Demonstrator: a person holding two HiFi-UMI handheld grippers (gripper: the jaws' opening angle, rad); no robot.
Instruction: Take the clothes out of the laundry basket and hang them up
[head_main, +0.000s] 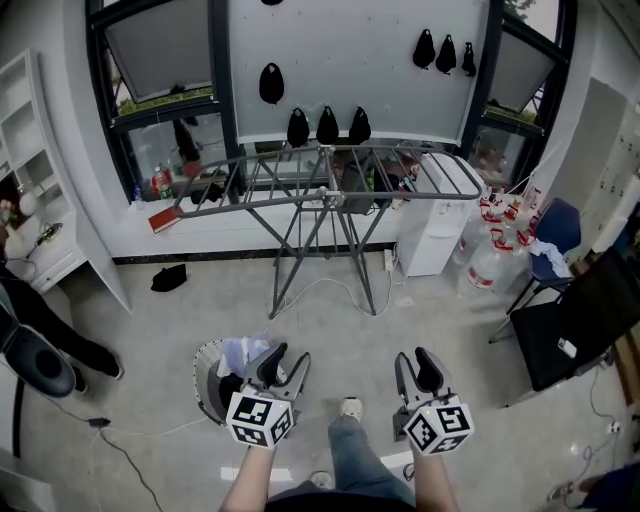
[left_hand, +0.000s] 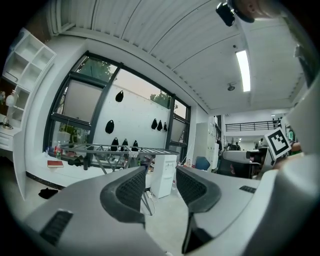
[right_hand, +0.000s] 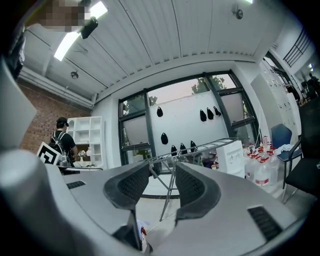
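Left claw (head_main: 290, 356) and right claw (head_main: 415, 358) gaping, nothing in them. Clothes (head_main: 240, 353) sit bunched in the laundry basket (head_main: 204, 390) on the floor by the left one. Looks light and floppy; I'd pinch a top fold.

laundry basket (head_main: 207, 388) half hidden (behind left gripper (head_main: 290, 356))

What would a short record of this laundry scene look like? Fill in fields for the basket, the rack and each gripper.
laundry basket: on the floor, at the person's left
clothes: pale fabric lying in the basket
drying rack: unfolded, standing ahead near the window wall
left gripper: open, nothing between its fingers; overlaps the basket in the head view
right gripper: open, nothing between its fingers
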